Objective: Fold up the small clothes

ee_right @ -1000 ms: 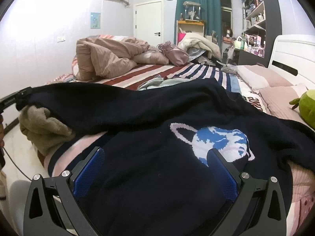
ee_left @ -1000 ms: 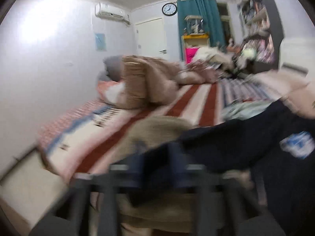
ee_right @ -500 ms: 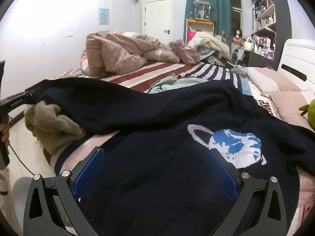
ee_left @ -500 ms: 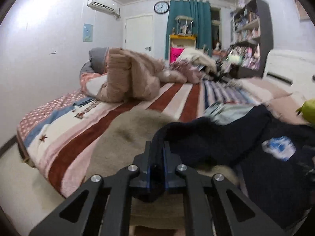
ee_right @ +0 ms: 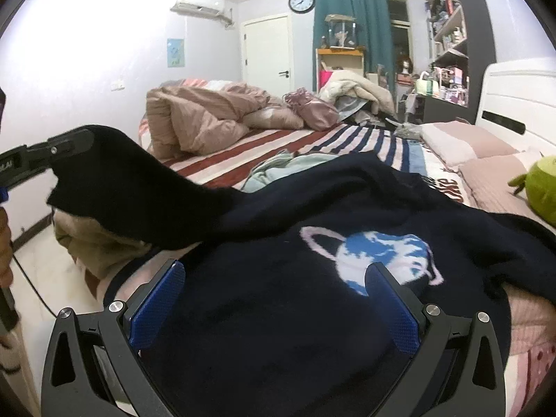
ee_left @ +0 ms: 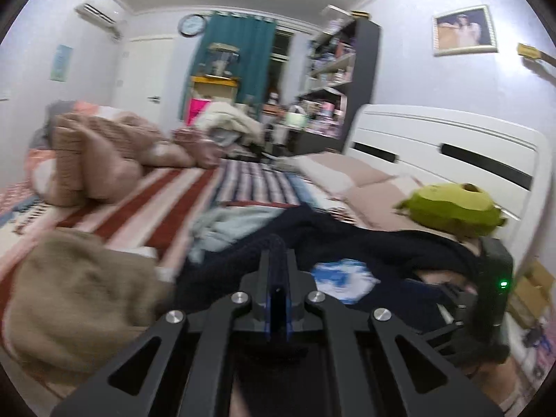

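Note:
A dark navy sweater [ee_right: 278,312] with a blue and white planet print [ee_right: 375,253] lies spread on the striped bed. My left gripper [ee_left: 277,253] is shut on the sweater's sleeve [ee_left: 243,253] and holds it lifted; it shows at the left of the right wrist view [ee_right: 74,142], the sleeve [ee_right: 139,187] hanging from it. My right gripper [ee_right: 274,299] is open, its blue pads on either side of the sweater's lower body, low over the cloth.
A tan garment [ee_left: 76,292] lies bunched at the bed's near left edge. A light blue garment [ee_right: 278,170] lies behind the sweater. A pink duvet [ee_right: 201,118] is heaped at the far end. A green plush toy [ee_left: 451,212] and pillows [ee_right: 465,142] sit by the white headboard [ee_left: 451,146].
My left gripper has carried the sleeve up and to the right, over the sweater's body. The right gripper has stayed open over the sweater's lower part.

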A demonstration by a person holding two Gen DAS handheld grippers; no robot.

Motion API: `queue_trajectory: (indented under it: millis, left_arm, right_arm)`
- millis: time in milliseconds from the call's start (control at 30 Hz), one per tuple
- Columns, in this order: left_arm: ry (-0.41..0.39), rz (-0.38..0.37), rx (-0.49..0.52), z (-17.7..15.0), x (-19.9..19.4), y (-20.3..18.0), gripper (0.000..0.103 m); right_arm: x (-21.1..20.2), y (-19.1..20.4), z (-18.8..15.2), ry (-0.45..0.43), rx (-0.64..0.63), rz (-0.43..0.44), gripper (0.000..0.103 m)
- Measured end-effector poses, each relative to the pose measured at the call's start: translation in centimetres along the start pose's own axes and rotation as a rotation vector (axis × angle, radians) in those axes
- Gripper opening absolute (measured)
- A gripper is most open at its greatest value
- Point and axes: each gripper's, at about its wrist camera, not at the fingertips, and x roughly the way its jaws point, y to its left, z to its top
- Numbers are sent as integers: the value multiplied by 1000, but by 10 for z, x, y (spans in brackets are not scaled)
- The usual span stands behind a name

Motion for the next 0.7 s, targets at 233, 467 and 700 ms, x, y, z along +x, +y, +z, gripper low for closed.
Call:
queue_trajectory:
  millis: [233,467,700]
  left_arm:
    - [68,-175,-34,-9,50,-68,3]
    - [270,-302,-54,-53,133,-132,4]
    - [289,-384,-114,-56,127,-124,43]
  right_arm:
    - [-30,-56,-21,-4,55,-51,103]
    - [-59,-133,-57,12,201,-166,103]
    - [-62,-154,-77,50,268,-80,103]
